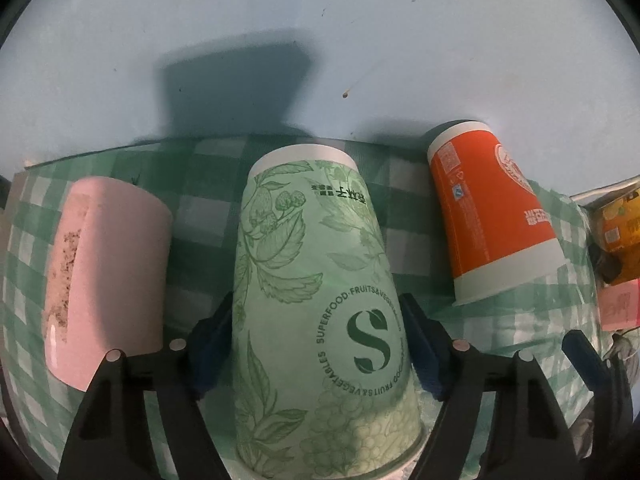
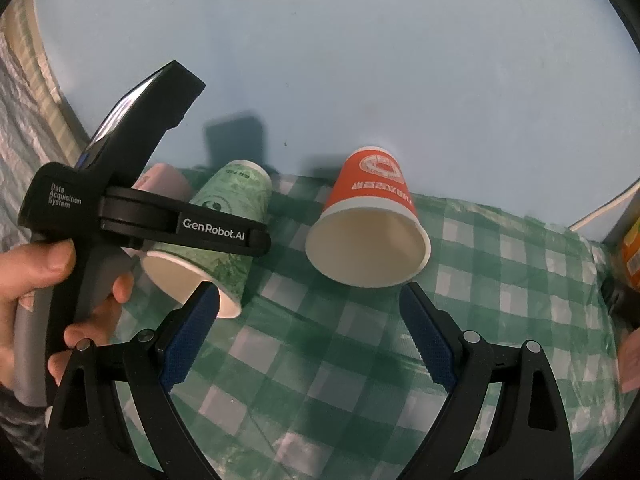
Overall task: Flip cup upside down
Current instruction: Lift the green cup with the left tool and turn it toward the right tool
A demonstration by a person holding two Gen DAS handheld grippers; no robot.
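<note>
A green paper cup point(image 1: 320, 312) with leaf prints sits between the fingers of my left gripper point(image 1: 320, 340), which is shut on it. The cup is tilted, base pointing away, mouth toward the camera; in the right wrist view the same green cup point(image 2: 216, 216) is held off the cloth by the left gripper body point(image 2: 160, 224). An orange paper cup point(image 2: 372, 224) lies tilted on the checked cloth, open mouth toward my right gripper point(image 2: 308, 320), which is open and empty just in front of it. The orange cup also shows in the left wrist view point(image 1: 492, 208).
A pink cup point(image 1: 108, 272) stands left of the green cup. The green-and-white checked cloth point(image 2: 360, 380) covers the table against a pale blue wall point(image 1: 320, 40). Yellow and pink packages point(image 1: 620, 224) lie at the far right edge.
</note>
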